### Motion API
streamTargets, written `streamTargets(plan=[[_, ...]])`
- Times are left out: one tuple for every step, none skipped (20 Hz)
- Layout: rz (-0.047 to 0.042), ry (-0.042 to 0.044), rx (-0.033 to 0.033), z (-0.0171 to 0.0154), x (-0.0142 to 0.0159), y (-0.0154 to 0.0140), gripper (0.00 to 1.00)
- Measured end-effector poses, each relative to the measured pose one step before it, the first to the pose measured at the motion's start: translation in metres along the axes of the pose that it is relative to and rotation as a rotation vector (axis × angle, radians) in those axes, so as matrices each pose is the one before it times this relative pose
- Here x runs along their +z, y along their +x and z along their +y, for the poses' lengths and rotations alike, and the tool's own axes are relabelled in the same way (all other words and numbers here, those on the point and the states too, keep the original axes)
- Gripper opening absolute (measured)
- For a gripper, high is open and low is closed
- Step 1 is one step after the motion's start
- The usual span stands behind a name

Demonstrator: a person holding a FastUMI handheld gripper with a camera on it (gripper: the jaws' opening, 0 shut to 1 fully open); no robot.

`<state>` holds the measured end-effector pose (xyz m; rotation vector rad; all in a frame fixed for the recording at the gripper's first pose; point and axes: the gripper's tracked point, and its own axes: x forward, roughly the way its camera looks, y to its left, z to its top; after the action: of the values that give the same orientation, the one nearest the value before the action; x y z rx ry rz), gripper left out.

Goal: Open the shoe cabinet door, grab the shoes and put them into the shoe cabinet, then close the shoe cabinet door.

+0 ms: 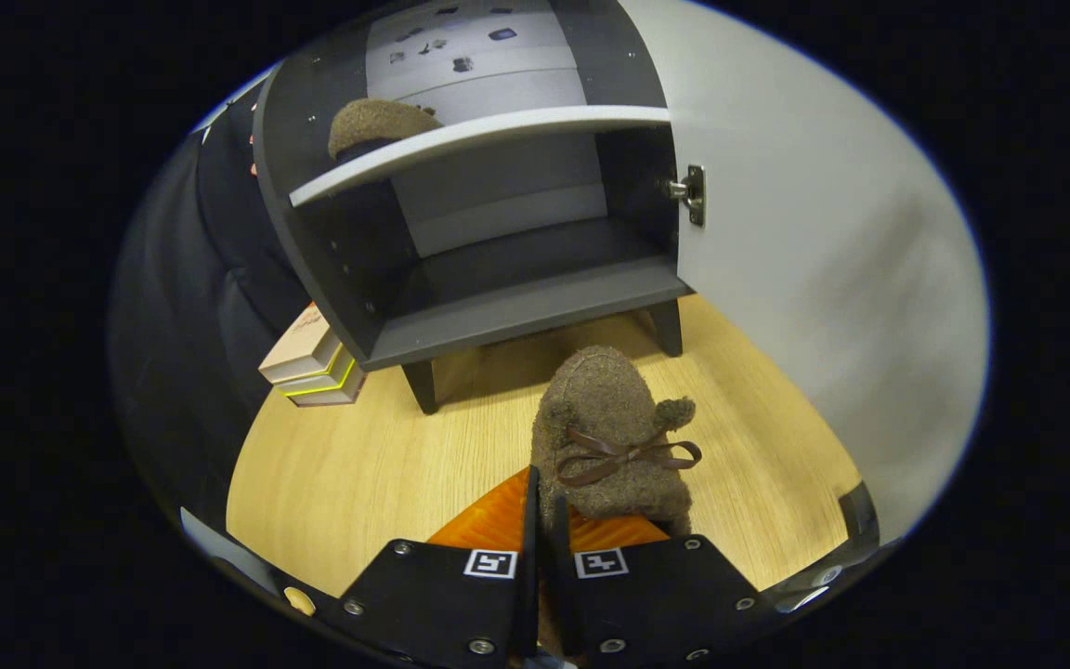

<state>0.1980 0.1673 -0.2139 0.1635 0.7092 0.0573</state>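
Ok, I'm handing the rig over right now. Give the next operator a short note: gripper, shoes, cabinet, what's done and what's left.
Gripper: fingers nearly together, pinching the heel edge of the brown bow shoe, which sticks out ahead of them above the wooden floor.
Shoe cabinet: door swung wide open; lower compartment bare.
Other shoe already sits on the upper shelf.
Done: door opened, first shoe stowed, second shoe grabbed.
Left: carry this shoe into the cabinet, release it, close the door.
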Motion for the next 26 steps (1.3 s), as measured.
streamTargets(plan=[[-0.01357,-0.00497,0.00465,0.00018,0.01038,-0.01181,0.09],[-0.01565,-0.00607,0.00346,0.00215,0.01118,-0.00861,0.09],[-0.01429,-0.00569,0.00556,0.00288,0.01278,-0.00888,0.09],[-0.01809,-0.00287,0.00841,0.00258,0.01432,-0.0095,0.09],[-0.01565,-0.00256,0.00827,0.00176,0.01423,-0.00853,0.09],[-0.01848,-0.00438,0.00717,0.00251,0.0144,-0.00522,0.09],[-0.02022,-0.01008,0.00367,0.0036,0.01667,0.00035,0.09],[-0.01685,-0.00995,0.00582,0.00223,0.01517,-0.00106,0.08],[-0.02114,-0.01147,0.00591,0.00261,0.01495,-0.00133,0.08],[-0.01666,-0.00793,0.00618,0.00034,0.01571,-0.00111,0.08],[-0.01454,-0.00918,0.00316,0.00176,0.01593,0.00333,0.09],[-0.01553,-0.01008,-0.00098,-0.0003,0.01388,0.00415,0.09],[-0.01653,-0.01131,-0.0003,0.00059,0.01467,0.00259,0.08],[-0.01345,-0.01174,0.00087,0.00022,0.01386,0.005,0.09],[-0.01182,-0.00836,0.00195,-0.00027,0.01357,0.00475,0.08],[-0.01148,-0.00771,0.002,-0.00081,0.01324,0.00578,0.09],[-0.00867,-0.00665,0.00199,0.00047,0.01187,0.00496,0.09],[-0.00911,-0.00944,0.00042,-0.00093,0.01011,0.00618,0.09],[-0.00241,-0.00903,-0.00162,-0.00086,0.00959,0.00636,0.09],[-0.00618,-0.00526,-0.00063,-0.00074,0.00756,0.00578,0.09],[-0.00303,-0.00702,0.00576,0.00139,0.00726,0.00682,0.09],[-0.00117,-0.0056,0.00737,0.00046,0.0067,0.00588,0.09],[-0.00301,-0.00616,0.00406,-0.00026,0.00793,0.00438,0.09],[-0.00272,-0.00751,0.0024,-0.00003,0.00582,0.00484,0.09],[-0.00175,-0.00714,0.00367,0.00131,0.00563,0.00628,0.08],[-0.00183,-0.00526,0.00394,0.00079,0.00649,0.00714,0.09]])
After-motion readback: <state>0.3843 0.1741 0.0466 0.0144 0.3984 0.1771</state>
